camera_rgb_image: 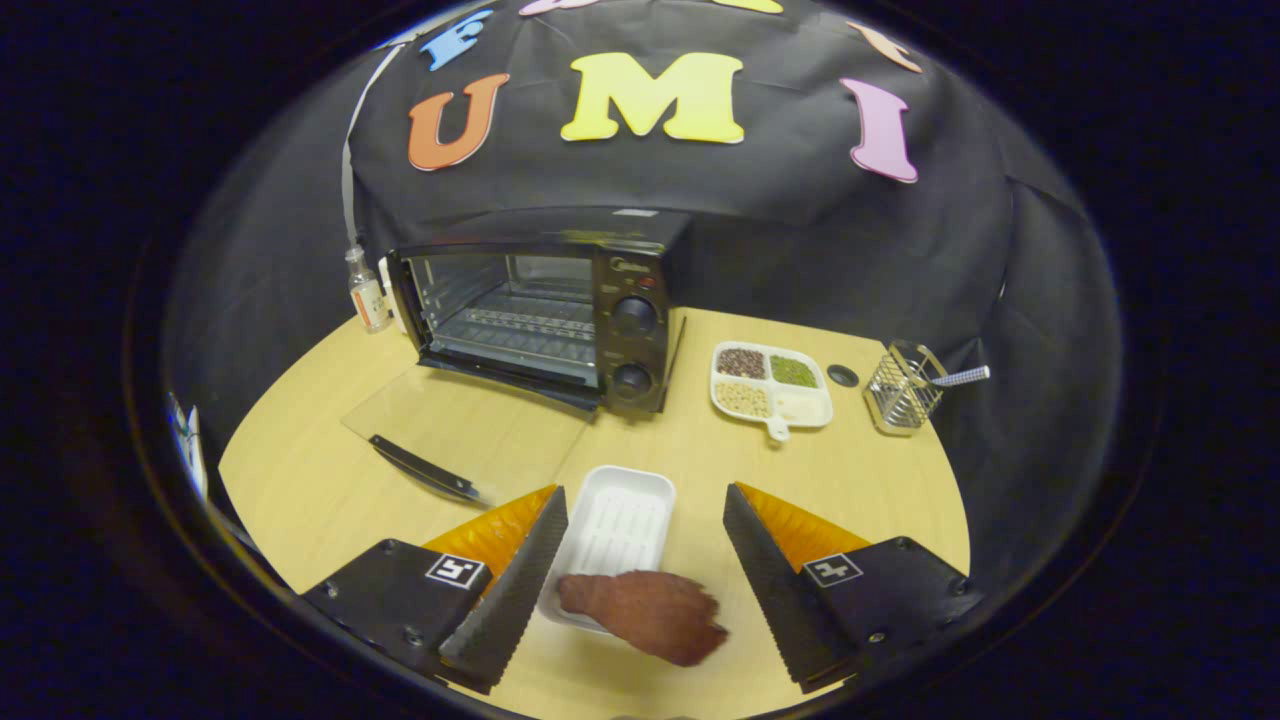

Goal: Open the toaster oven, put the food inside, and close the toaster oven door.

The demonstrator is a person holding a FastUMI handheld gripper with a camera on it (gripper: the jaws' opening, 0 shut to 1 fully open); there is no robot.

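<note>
On the wooden table (300,470), the tool (640,545) hovers spread wide, straddling the meat (650,615).

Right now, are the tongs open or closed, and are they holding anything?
Tongs: open, holding nothing; the meat piece lies between the fingers on the white tray, untouched.

A staged kitchen corner inside a recording booth is seen here, not a real home. A round pale wooden tabletop (860,480) is backed by draped black cloth (800,230) instead of walls or cupboards. Kitchen goods are laid out on it: a black toaster oven with two round knobs (540,315), its glass door (450,420) folded down flat, a white four-part dish of dried beans and grains (770,388), a small wire basket (903,388), a clear small bottle (366,290) and a white ribbed rectangular tray (612,530).
</note>
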